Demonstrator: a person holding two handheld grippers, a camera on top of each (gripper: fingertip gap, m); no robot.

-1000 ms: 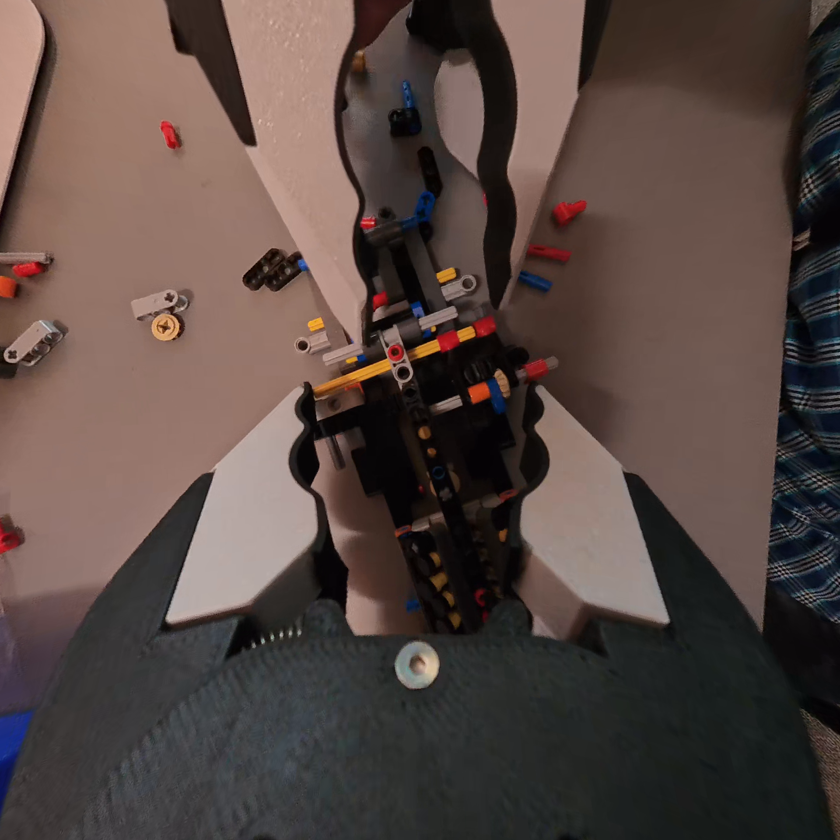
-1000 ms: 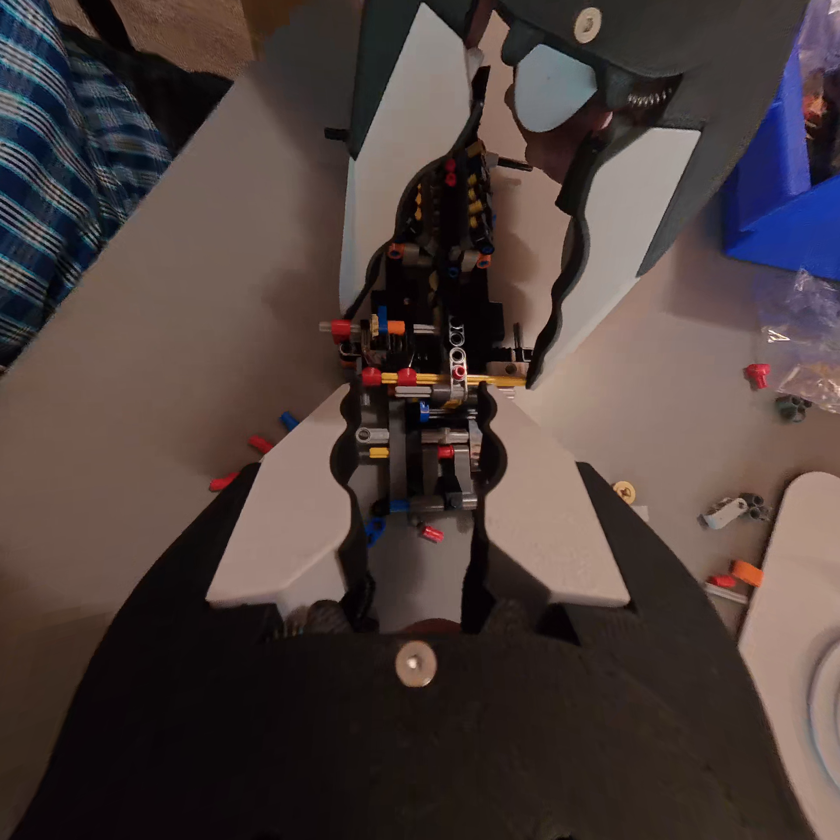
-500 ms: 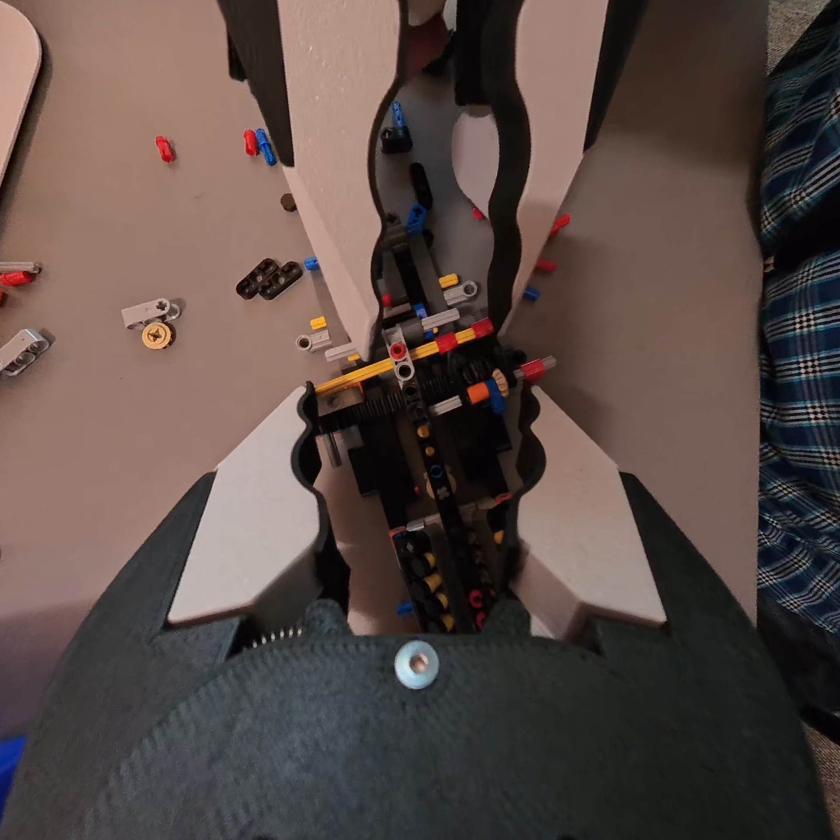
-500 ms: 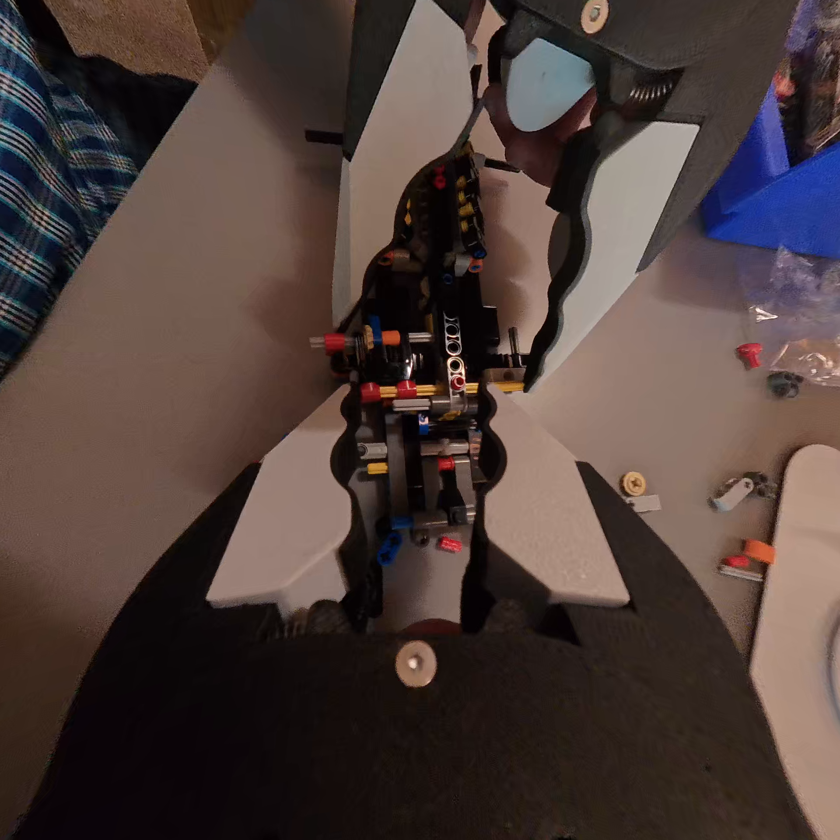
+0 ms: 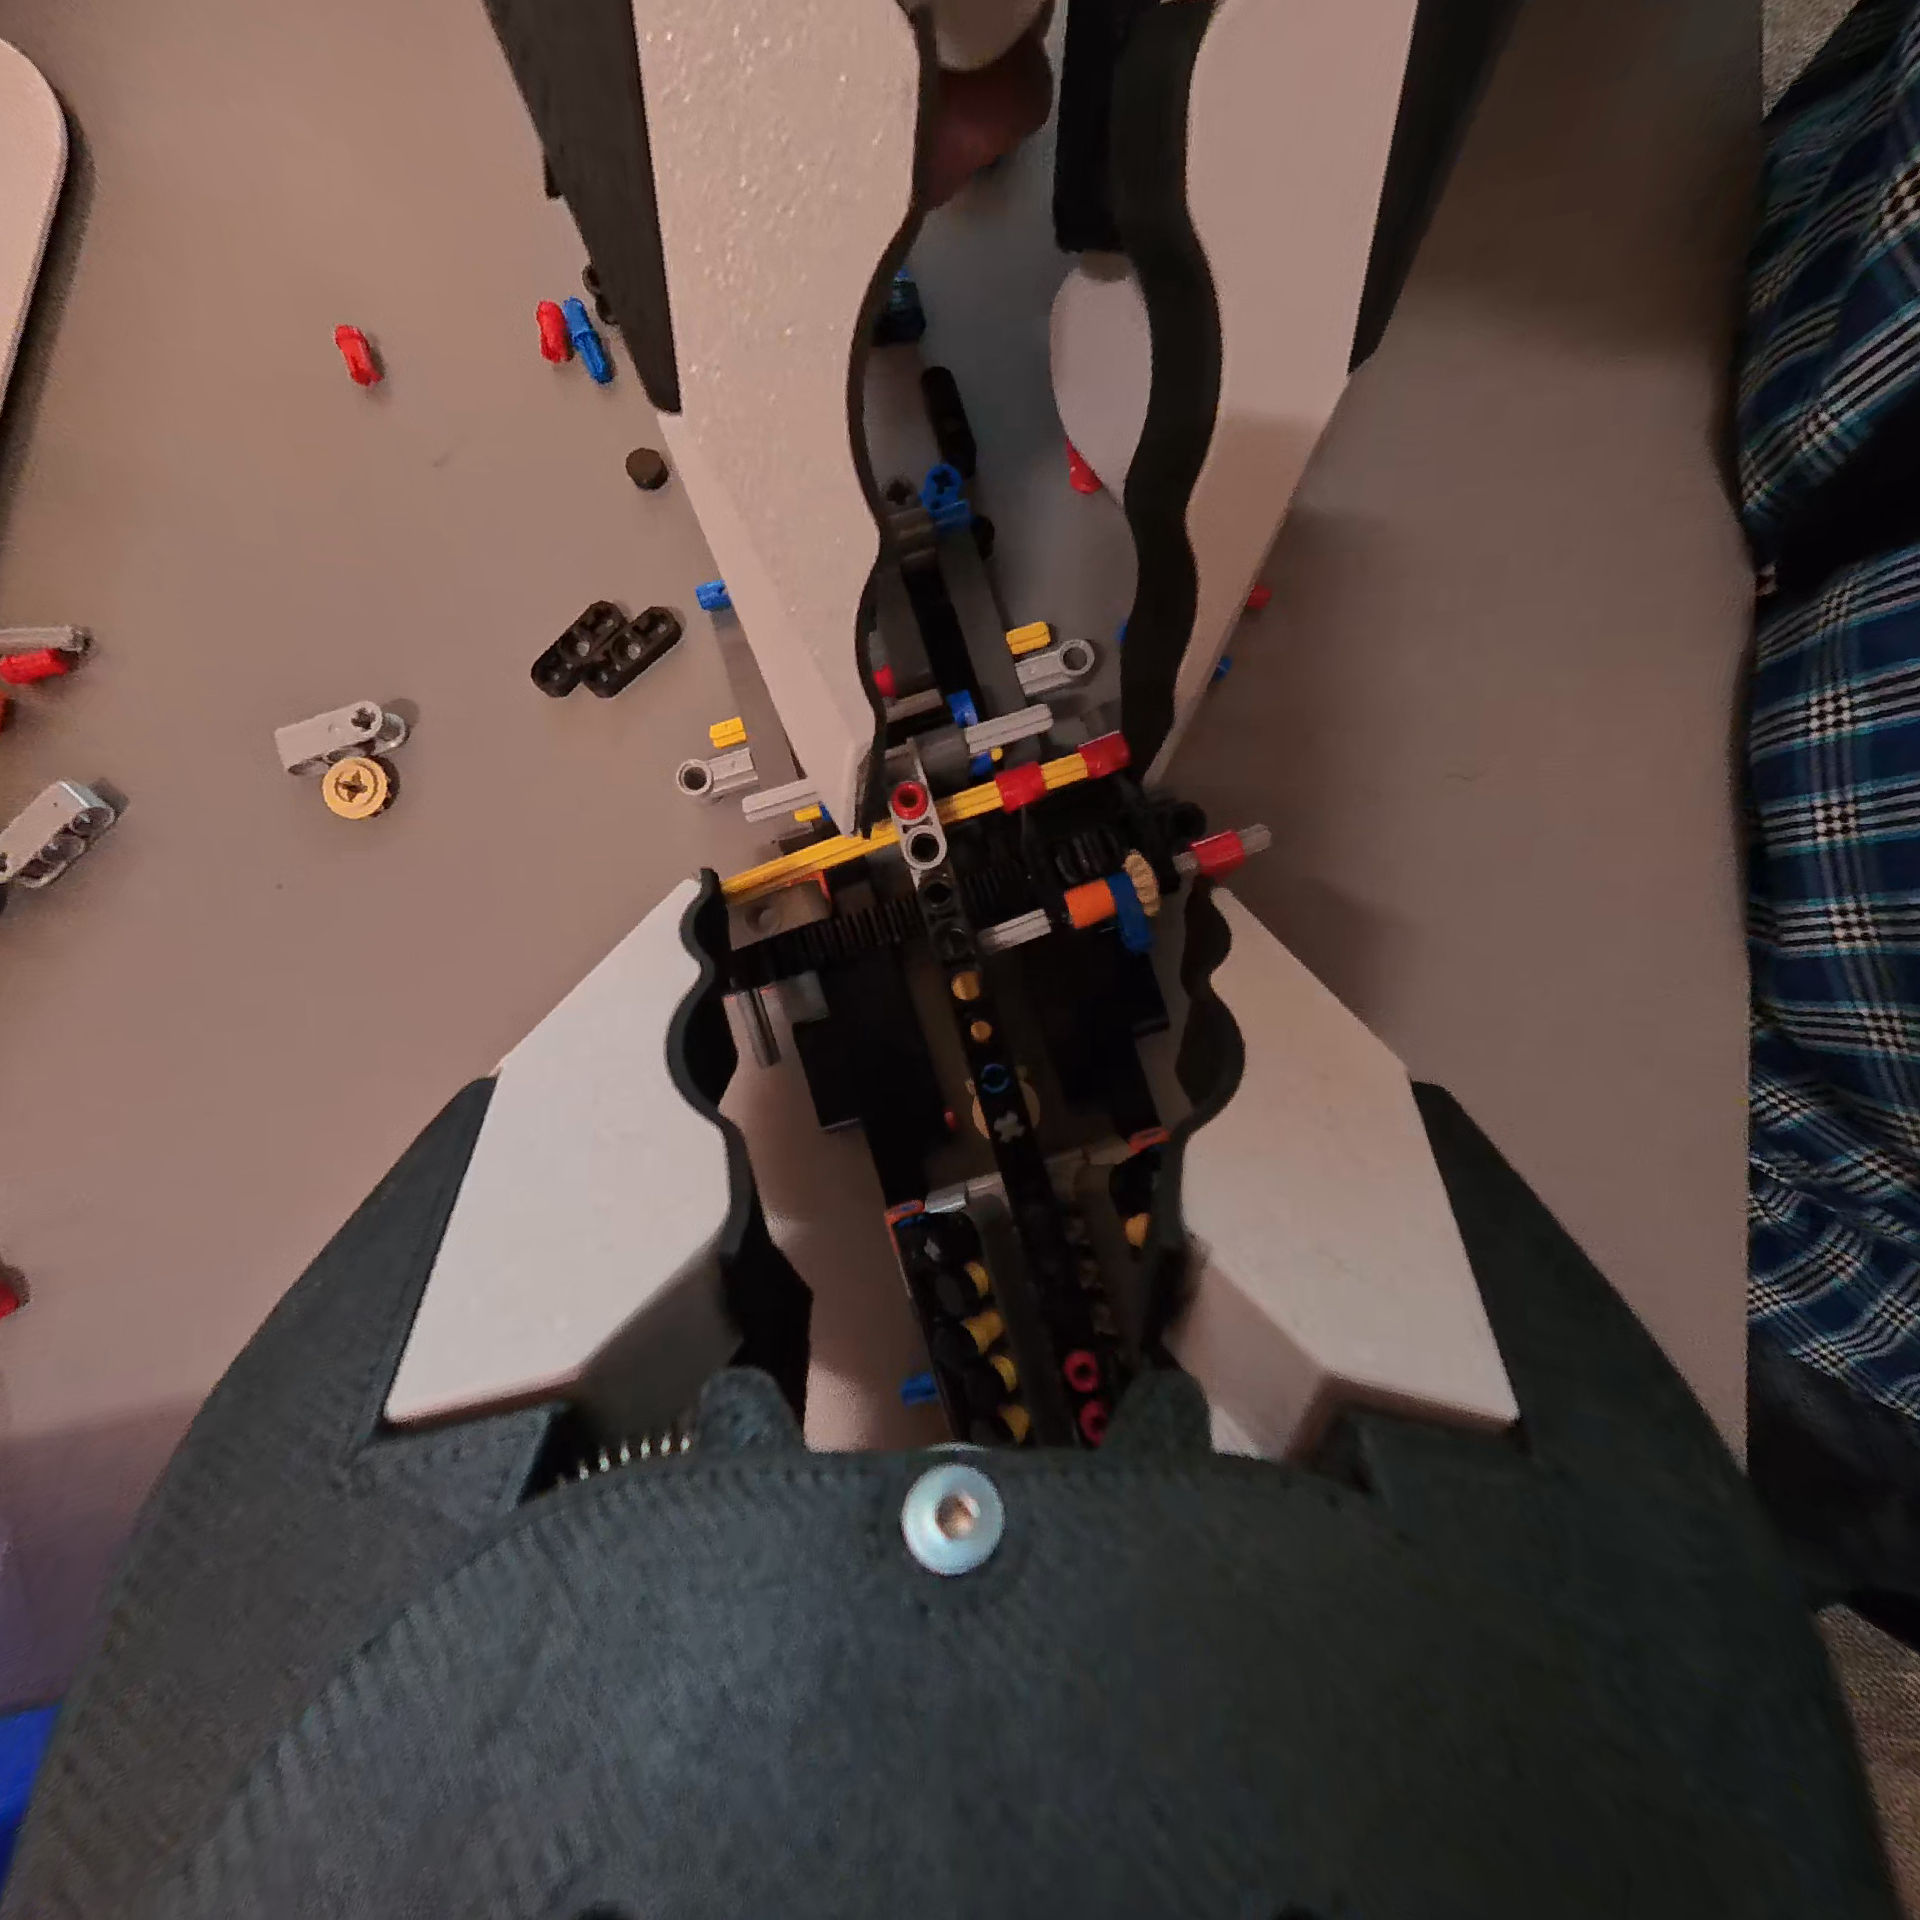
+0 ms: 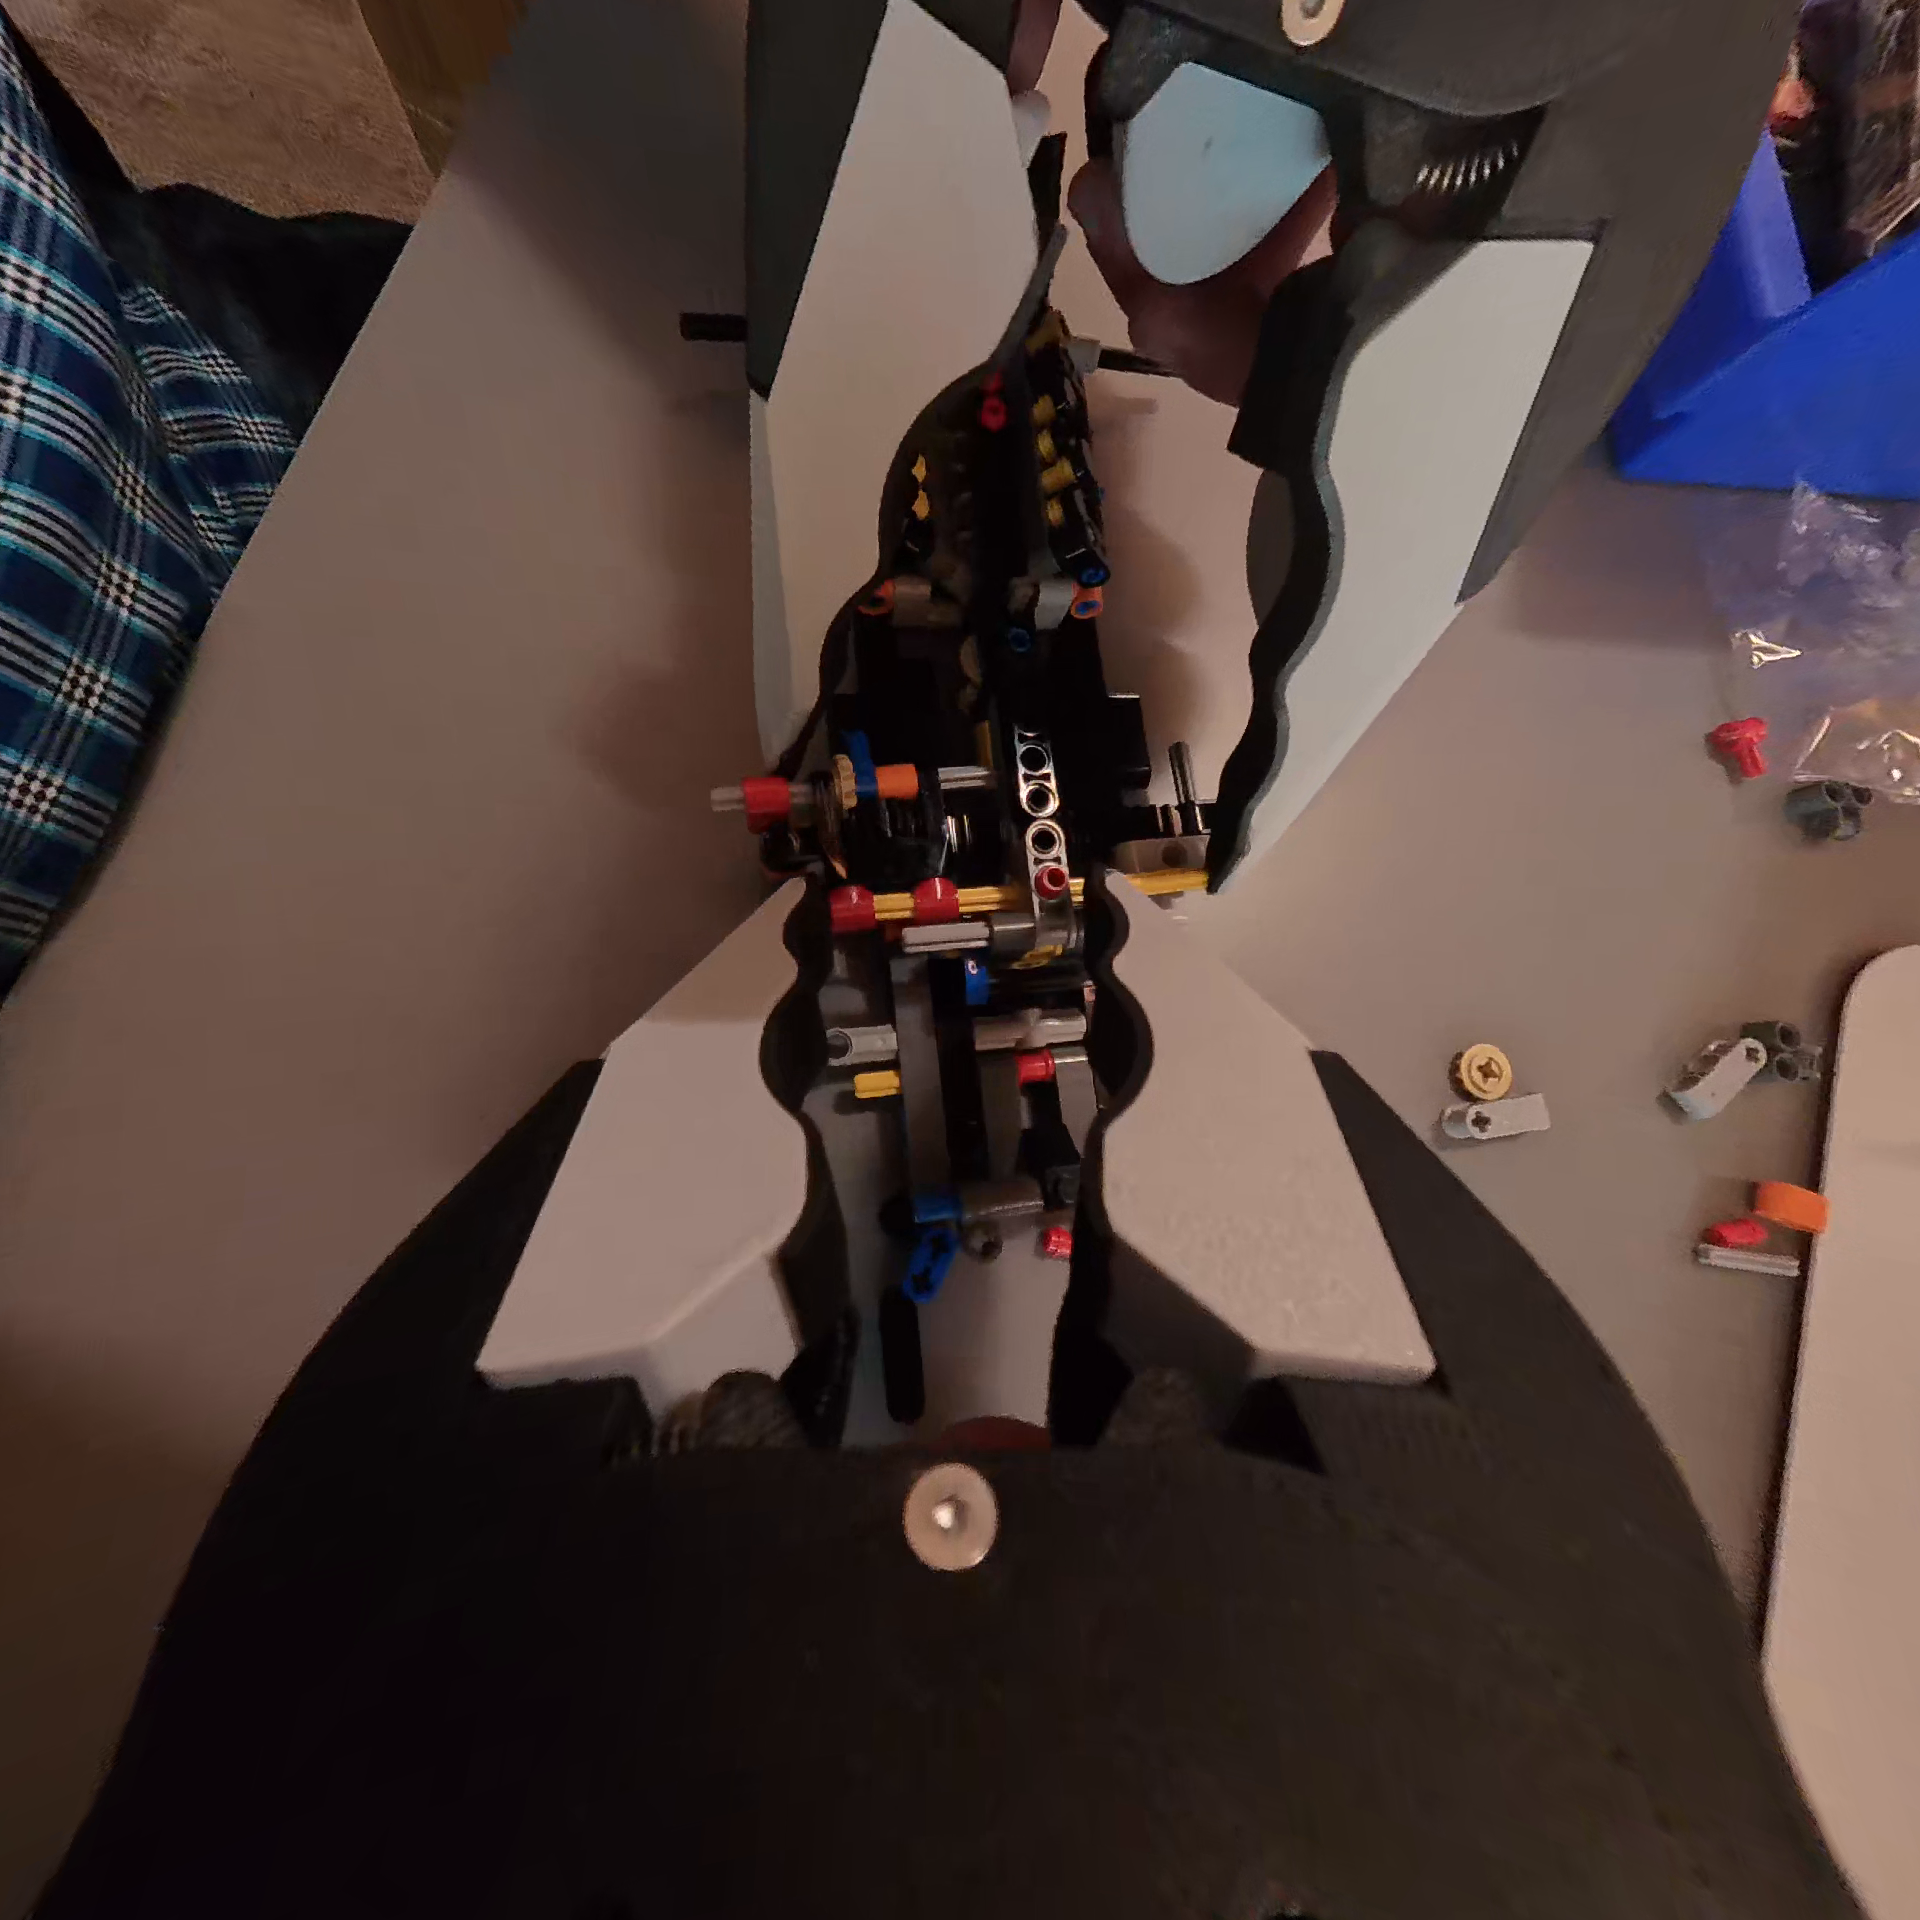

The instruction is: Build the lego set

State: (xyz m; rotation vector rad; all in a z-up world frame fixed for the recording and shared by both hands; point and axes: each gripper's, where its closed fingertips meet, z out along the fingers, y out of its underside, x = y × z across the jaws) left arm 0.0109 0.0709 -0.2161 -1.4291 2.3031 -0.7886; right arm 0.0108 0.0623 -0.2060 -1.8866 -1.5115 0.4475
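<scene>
Drifts across the bench (image 5: 312, 1039) since a second ago, carrying the half-built lego assembly (image 5: 862, 1039) along and uncovering a red and a blue pin (image 5: 569, 335) beside the far gripper in the left wrist view. Spans the gap between both tools, end to end, over the bench; resting on it or lifted clear, cannot tell. Left gripper (image 5: 956, 914): fingers pinching the wider black end. Right gripper (image 6: 961, 899): fingers pinching the narrower grey end. Risks splitting the model at its middle through any twist or pull between two opposed grips. Risks also dislodging the yellow axle (image 5: 810, 857), lying right at the fingertips of both tools, or shoving in the grey axle with the red bush (image 5: 1218, 852) jutting past the left gripper's finger. Could scatter loose parts such as the black connectors (image 5: 608, 649) if lowered carelessly. Containers: blue bin (image 6: 1766, 364) at the far corner, contents too dark to name; clear plastic bag (image 6: 1849, 644) beside it, holding small indistinct parts; pale tray (image 6: 1870, 1351) at the edge, contents out of view.
</scene>
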